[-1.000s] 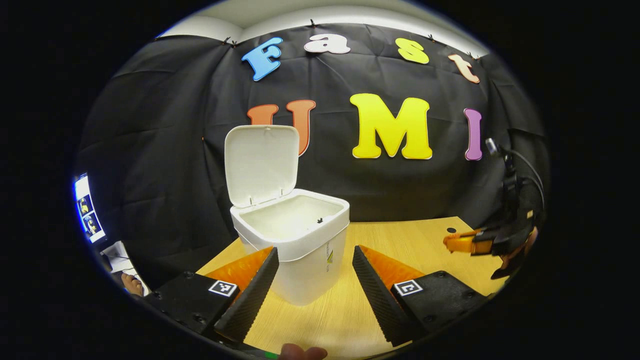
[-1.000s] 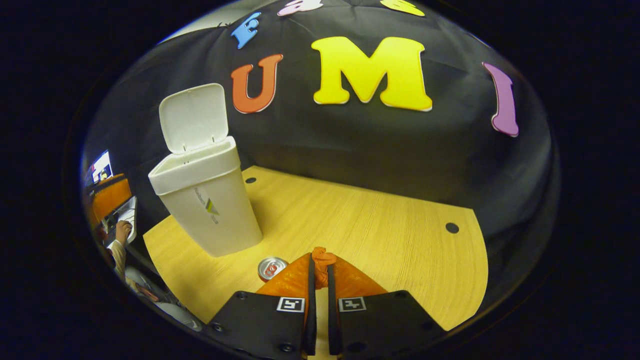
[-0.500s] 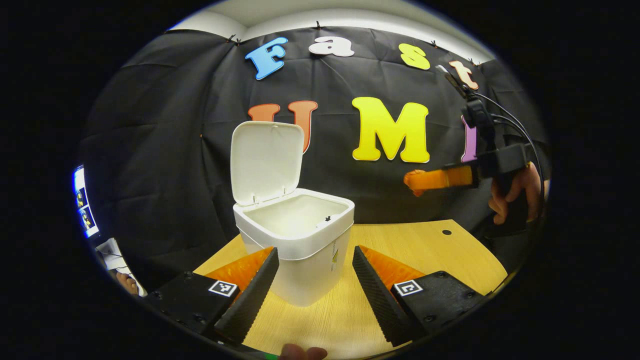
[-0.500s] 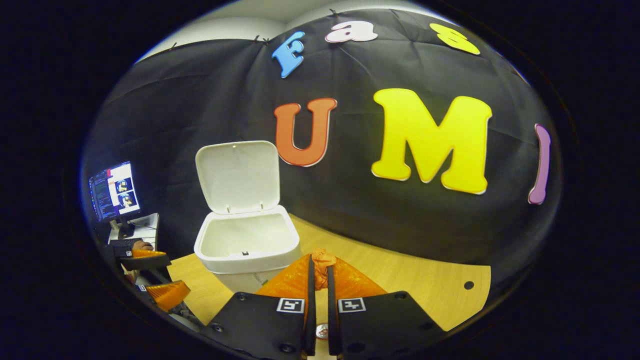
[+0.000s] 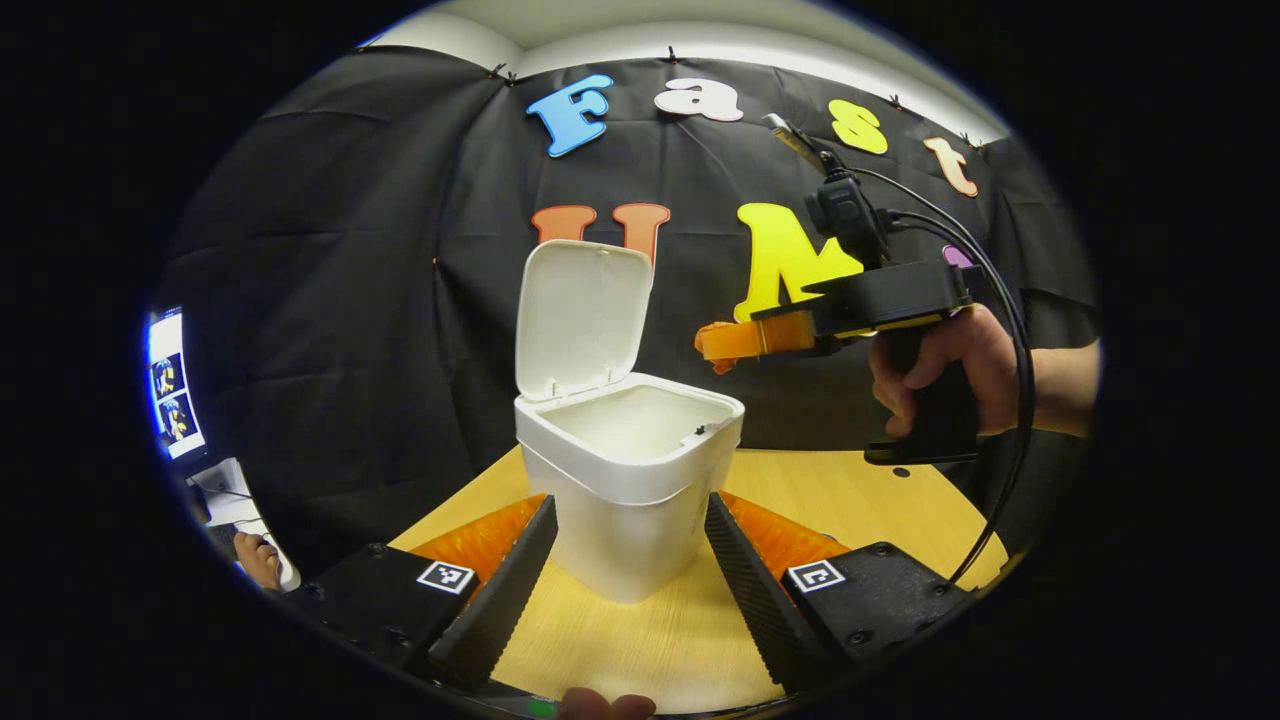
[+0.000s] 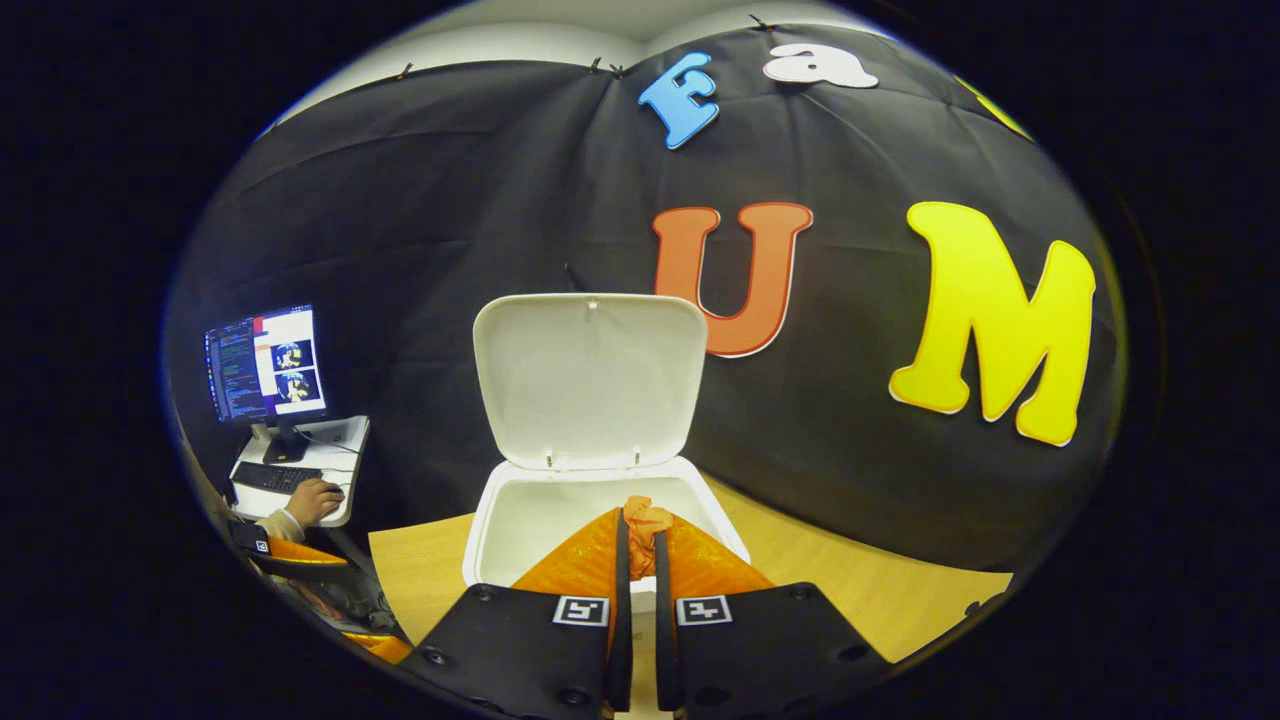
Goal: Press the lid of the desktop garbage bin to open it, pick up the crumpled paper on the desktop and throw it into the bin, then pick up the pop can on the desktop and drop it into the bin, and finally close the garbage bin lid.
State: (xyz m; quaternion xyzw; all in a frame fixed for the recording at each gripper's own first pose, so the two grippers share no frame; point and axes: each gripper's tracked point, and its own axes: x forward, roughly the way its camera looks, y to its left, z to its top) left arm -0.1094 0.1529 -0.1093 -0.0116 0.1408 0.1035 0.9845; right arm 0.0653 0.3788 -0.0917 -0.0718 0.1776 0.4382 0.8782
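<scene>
Now right tool [image 6: 640,535] carries crumpled paper [image 6: 645,520] over bin [image 6: 500,510]

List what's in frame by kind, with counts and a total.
Grippers: 2, left gripper open, right gripper shut on crumpled paper
Bins: 1, white bin, lid up
Crumpled paper: 1
Tables: 1, wooden table
Monitors: 1, monitor
Total: 6

Bin: bin [image 5: 628,480] stands on the bench [image 5: 640,640], lid [image 5: 582,318] raised at its far edge.
Left gripper [image 5: 625,590]: low before the bin, jaws either side of its base, apart from it.
Right gripper [image 6: 640,525]: above the bin's near rim, crumpled paper [image 6: 643,520] apparently between its tips.
Monitor [image 6: 263,362]: far left, beyond the bench.
</scene>
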